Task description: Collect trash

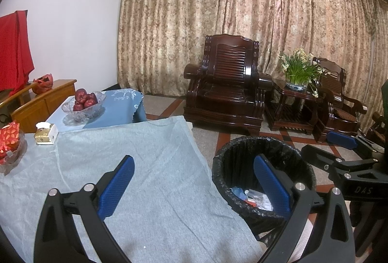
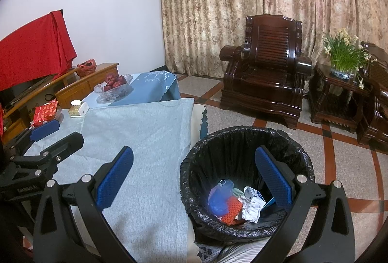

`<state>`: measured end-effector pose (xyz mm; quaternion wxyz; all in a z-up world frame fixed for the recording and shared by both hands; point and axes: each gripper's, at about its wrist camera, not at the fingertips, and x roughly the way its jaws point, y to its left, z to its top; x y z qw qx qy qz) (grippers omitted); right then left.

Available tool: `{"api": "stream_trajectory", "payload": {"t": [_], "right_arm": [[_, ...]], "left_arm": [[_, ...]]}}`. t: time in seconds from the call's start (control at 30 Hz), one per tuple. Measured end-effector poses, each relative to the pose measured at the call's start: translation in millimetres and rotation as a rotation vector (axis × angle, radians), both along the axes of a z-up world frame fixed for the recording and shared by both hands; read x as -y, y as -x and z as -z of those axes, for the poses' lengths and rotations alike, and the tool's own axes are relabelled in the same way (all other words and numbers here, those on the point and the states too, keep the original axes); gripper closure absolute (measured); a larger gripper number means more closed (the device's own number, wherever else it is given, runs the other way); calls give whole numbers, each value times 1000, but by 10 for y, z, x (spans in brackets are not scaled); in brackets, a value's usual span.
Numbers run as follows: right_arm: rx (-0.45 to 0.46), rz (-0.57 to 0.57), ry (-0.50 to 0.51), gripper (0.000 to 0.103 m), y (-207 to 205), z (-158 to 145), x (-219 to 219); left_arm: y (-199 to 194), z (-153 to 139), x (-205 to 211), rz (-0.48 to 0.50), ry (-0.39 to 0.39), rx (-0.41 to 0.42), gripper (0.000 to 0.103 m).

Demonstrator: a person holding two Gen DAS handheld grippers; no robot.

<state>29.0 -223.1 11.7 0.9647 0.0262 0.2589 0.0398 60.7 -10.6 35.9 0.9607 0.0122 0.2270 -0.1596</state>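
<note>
The trash bin, round and lined with a black bag, stands upright on the floor just beside the right edge of the table, its mouth facing up. Inside, at the bottom, lies a loose heap: a blue plastic bag, an orange-red textured piece, crumpled white paper and a small white box. None of the heap has a clear long axis; the pieces overlap and their edges are hard to follow. In the left wrist view the bin shows less of its contents, which the near finger partly covers.

The right gripper hangs above the table edge and the bin, its fingers spread wide with nothing between them; its right finger overlaps the bin's mouth. The left gripper is likewise wide apart and empty, over the grey cloth that covers the table.

Further back on the table sit a tissue box, a glass bowl of red apples on a blue cloth, and a dish with a red packet, cut off by the frame. Beyond stand a dark wooden armchair, a side table with potted flowers, and patterned curtains.
</note>
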Motion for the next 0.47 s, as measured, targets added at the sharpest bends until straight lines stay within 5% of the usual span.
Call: {"api": "stream_trajectory", "payload": {"t": [0.47], "right_arm": [[0,0,0,5,-6,-4,17]], "left_arm": [[9,88,-119,-4,-3,-6,6]]}}
